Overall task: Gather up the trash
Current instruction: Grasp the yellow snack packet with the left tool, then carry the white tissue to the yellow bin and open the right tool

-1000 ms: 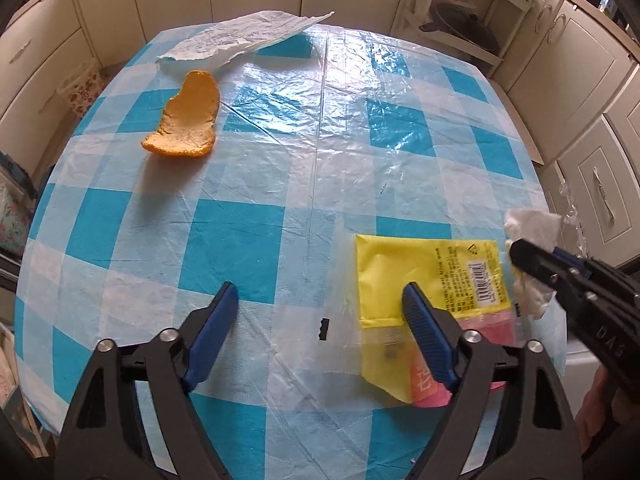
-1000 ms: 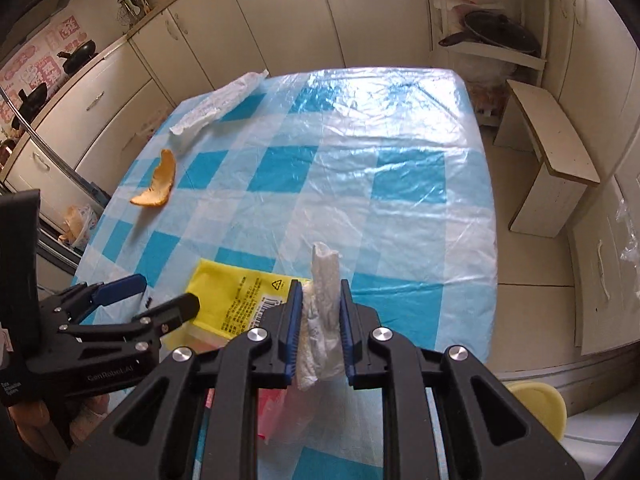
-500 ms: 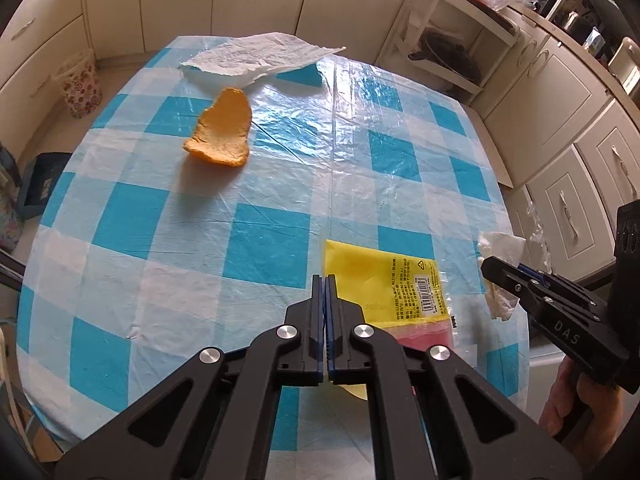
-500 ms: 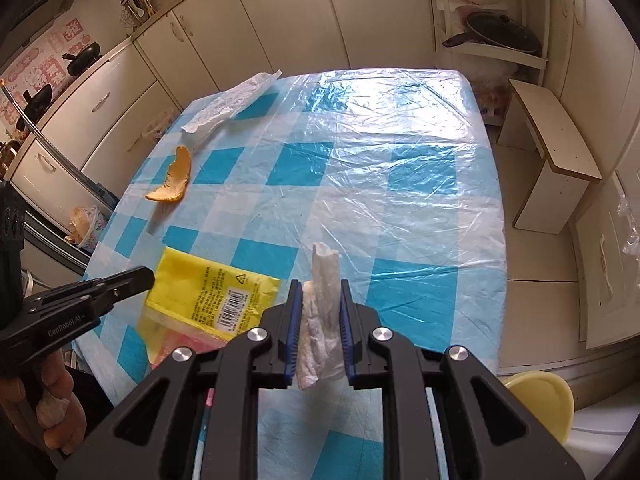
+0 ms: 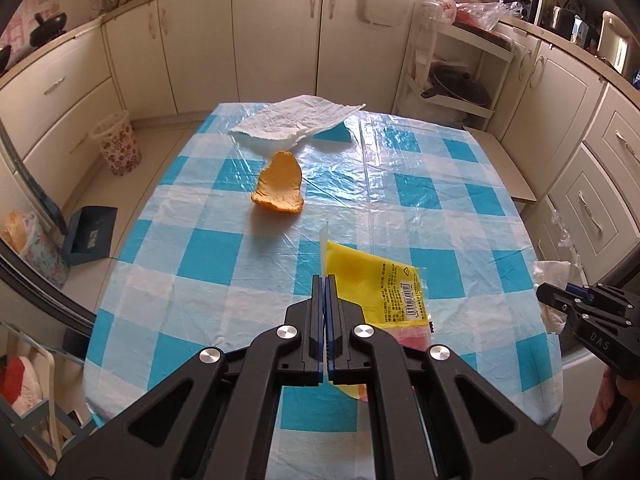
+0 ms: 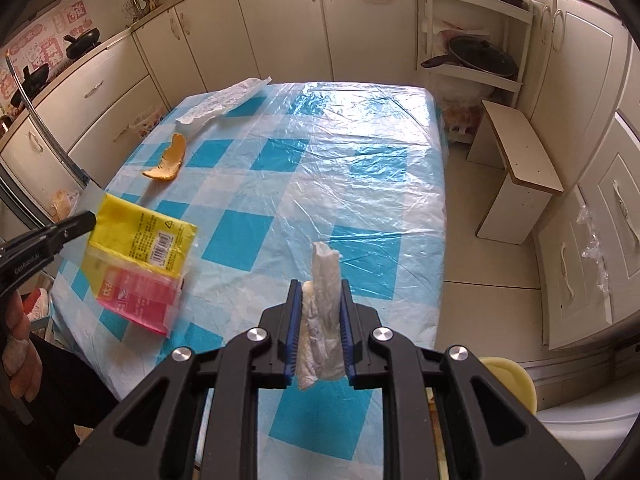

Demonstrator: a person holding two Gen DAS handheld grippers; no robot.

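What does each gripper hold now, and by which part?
Left gripper: yellow wrapper, by its clear edge. Right gripper: crumpled white tissue, around its middle.

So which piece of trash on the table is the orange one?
The orange peel, curled and lying by itself on the checked tablecloth. The white paper sheet lies behind it at the far edge; the yellow wrapper is pinched in the left gripper.

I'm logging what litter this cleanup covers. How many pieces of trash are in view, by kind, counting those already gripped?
Orange peel: 1
Flat white paper sheet: 1
Yellow and pink plastic wrapper, pinched by the left hand-held gripper: 1
Crumpled white tissue, clamped in the right hand-held gripper: 1
Total: 4
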